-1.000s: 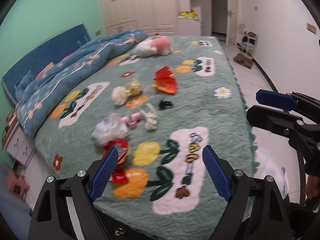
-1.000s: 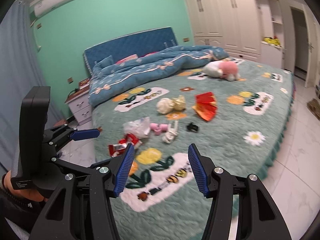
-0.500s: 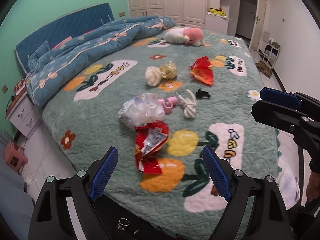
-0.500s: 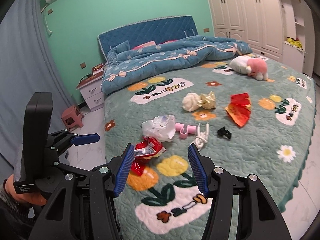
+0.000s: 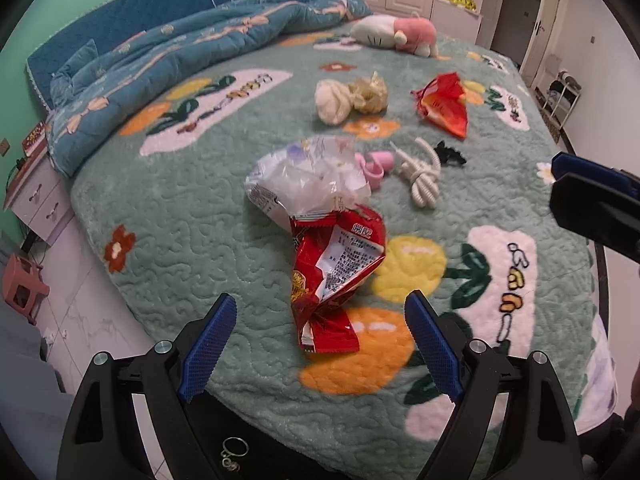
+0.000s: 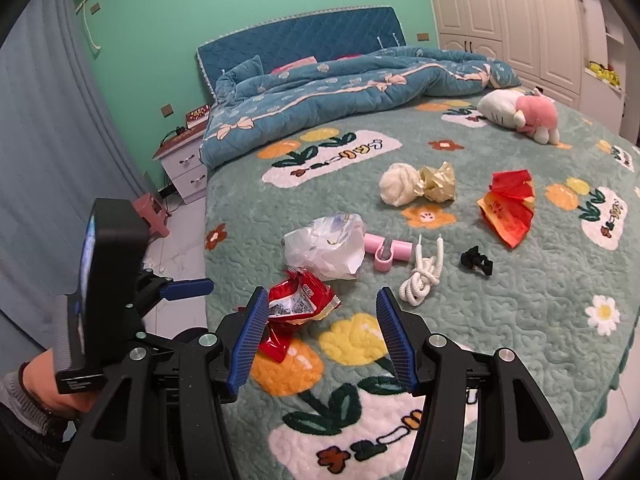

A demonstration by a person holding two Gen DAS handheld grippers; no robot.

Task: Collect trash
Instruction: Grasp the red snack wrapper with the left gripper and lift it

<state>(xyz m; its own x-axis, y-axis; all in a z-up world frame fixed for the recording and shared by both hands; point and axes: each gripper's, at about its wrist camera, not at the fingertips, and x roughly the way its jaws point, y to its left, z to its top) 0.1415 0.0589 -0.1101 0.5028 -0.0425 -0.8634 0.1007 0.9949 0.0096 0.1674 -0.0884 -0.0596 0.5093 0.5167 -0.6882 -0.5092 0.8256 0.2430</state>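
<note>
Both grippers have closed in on the bed since the earlier frames; the litter now fills more of each view. Left gripper: fingers spread wide, holding nothing, lined up on the red snack wrapper, which lies flat on the green blanket near the bed's near edge, apparently the first target. Right gripper: also spread and empty, hovering just beside the same wrapper, its left pad overlapping the foil in view; contact cannot be confirmed.

Other trash lies farther in: clear plastic bag touching the wrapper's top, crumpled gold paper, a second red packet. White rope, pink clip and plush toy are probably not trash. No bin is visible.
</note>
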